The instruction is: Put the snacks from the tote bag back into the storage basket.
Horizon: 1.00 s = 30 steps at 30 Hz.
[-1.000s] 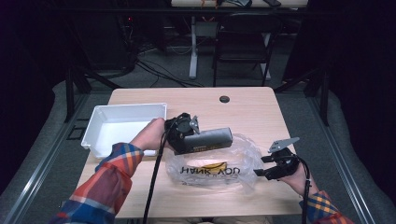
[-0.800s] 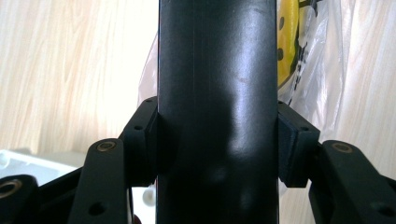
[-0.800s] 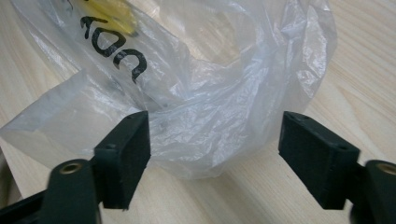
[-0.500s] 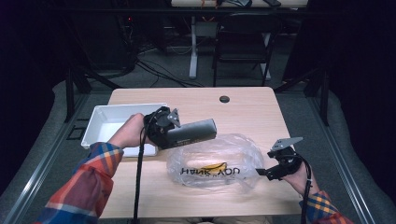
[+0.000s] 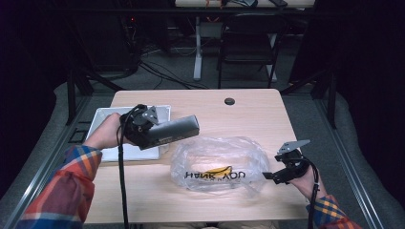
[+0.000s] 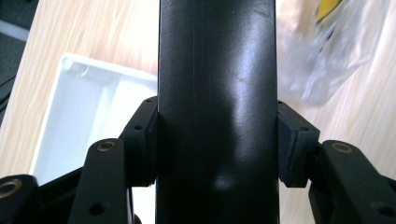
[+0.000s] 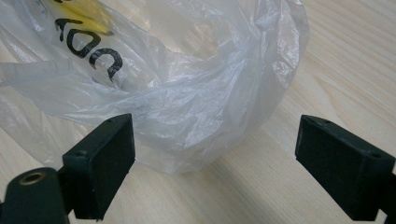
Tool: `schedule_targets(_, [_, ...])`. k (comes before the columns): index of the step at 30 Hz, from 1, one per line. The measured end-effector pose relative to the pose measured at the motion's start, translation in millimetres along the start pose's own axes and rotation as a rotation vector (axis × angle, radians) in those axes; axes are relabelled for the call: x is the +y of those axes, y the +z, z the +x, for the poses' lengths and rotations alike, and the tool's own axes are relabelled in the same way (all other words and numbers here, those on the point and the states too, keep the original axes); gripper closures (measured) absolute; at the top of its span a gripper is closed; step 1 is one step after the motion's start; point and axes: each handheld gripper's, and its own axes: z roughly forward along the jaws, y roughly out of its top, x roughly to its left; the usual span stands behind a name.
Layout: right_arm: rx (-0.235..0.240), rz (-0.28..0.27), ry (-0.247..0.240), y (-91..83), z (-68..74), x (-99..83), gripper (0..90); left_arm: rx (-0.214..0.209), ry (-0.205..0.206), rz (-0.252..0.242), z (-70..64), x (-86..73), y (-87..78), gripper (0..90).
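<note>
My left gripper (image 5: 143,130) is shut on a long dark rectangular block (image 5: 174,131), held above the table and over the right edge of the white tray (image 5: 107,119). In the left gripper view the block (image 6: 217,93) runs up between both pads (image 6: 292,144), with the tray (image 6: 84,116) below left. A clear plastic bag (image 5: 217,162) with black lettering and something yellow inside lies at the table's middle front. My right gripper (image 5: 275,174) stands open at the bag's right edge. In the right gripper view the bag (image 7: 187,84) bulges between the jaws, which are apart.
A small black round cap (image 5: 229,101) sits in the light wooden table (image 5: 258,119) near its far edge. A dark chair (image 5: 248,43) and cables stand on the floor beyond. The left gripper's cable (image 5: 122,181) hangs down across the table's front left.
My left gripper has carried the dark block leftward and slightly back, from above the bag to above the tray's edge. The right gripper has stayed by the bag's right side.
</note>
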Motion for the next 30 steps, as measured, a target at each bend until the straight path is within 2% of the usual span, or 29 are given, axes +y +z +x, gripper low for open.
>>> schedule_targets(13, [-0.003,0.009,-0.004,0.3,0.0,0.3,12.1,0.023,-0.077,0.025,23.4,-47.3,-2.8,43.9])
schedule_targets(18, [-0.005,0.01,-0.004,0.8,-0.1,0.2,12.3,0.018,-0.115,0.038,33.6,-64.9,3.2,43.9])
schedule_targets(23, [-0.001,0.012,-0.003,2.2,-0.6,-0.3,12.4,0.018,-0.151,0.03,42.3,-79.8,7.4,43.9])
schedule_targets(26, [0.002,0.014,-0.007,2.0,-1.3,-0.3,12.4,0.012,-0.177,0.051,47.3,-89.9,11.7,43.9])
schedule_targets(30, [0.004,0.014,-0.001,1.9,-1.2,-0.3,12.5,0.009,-0.215,0.042,53.1,-101.9,17.4,43.9])
